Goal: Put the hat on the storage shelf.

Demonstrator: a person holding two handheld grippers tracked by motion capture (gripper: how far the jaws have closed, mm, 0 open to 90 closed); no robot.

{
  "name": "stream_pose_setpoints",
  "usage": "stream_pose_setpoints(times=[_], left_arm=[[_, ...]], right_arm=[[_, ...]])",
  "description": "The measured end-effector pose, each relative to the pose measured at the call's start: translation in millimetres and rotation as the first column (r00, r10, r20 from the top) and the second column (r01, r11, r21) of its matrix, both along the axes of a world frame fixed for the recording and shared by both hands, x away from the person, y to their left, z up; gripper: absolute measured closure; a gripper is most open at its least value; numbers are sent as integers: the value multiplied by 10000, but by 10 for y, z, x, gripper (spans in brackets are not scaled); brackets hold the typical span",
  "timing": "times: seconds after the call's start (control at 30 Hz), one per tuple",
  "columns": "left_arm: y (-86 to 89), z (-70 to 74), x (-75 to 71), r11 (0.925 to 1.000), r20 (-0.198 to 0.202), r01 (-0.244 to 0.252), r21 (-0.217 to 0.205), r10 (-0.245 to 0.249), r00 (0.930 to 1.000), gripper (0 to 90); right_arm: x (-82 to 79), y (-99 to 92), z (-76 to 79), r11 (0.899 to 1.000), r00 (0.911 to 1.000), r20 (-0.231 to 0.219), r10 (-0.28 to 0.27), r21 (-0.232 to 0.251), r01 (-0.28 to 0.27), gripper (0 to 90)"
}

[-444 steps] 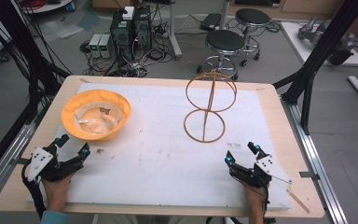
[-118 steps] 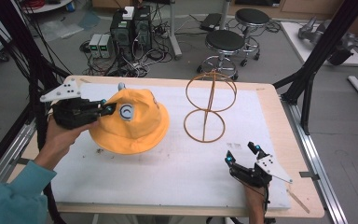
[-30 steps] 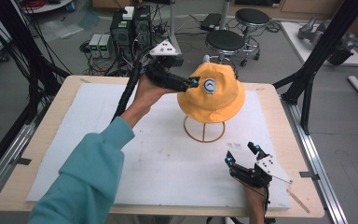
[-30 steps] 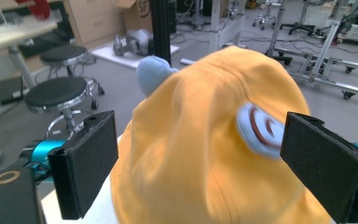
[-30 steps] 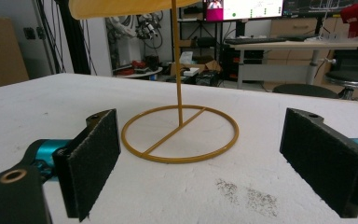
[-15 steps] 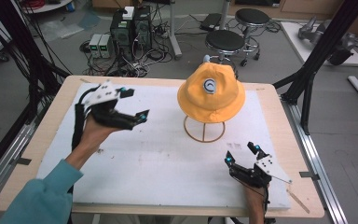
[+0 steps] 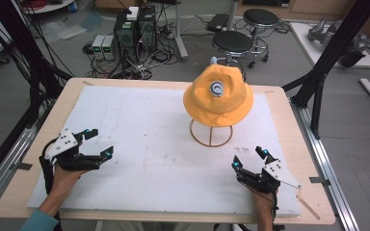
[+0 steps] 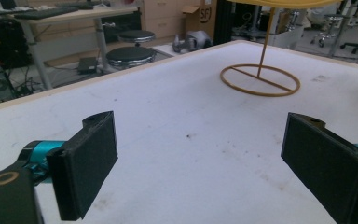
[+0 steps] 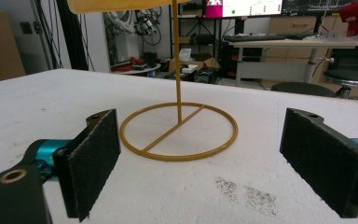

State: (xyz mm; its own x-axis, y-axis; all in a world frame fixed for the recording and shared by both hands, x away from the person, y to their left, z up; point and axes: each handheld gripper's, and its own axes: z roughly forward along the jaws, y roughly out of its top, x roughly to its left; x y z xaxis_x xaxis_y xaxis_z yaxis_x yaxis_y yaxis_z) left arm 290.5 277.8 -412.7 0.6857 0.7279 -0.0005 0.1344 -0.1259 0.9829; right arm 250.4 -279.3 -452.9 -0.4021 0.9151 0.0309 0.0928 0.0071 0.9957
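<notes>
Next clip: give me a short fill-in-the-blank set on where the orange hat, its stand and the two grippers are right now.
1. The orange bucket hat sits on top of the thin gold wire ____.
2. That stand's ring base rests on the white ____.
3. The left gripper has its jaws ____ and holds nothing.
4. The right gripper lies at the table's near ____ corner.

Missing words: stand; mat; open; right

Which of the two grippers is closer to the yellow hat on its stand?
The right gripper. It rests just in front of the wire stand that carries the yellow bucket hat, slightly to its right. The left gripper sits far across the table at the near left corner.
</notes>
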Motion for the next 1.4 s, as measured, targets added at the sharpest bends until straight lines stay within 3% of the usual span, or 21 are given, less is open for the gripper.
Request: stream_pose_setpoints(times=[0.2,0.83,1.4], left_arm=[[116,-165,-105,9986,552,-336,-408,358,9978,110],[229,-382,-169,9937,617,-944,-596,980,9933,109],[261,-401,-199,9890,846,-1084,-1006,1171,9895,110]], right_arm=[[-2,3,0,10000,10000,-42,-18,-7,18,111],[-3,3,0,10000,10000,-13,-96,22,96,111],[-1,0,-1,10000,10000,-54,-84,46,84,111]])
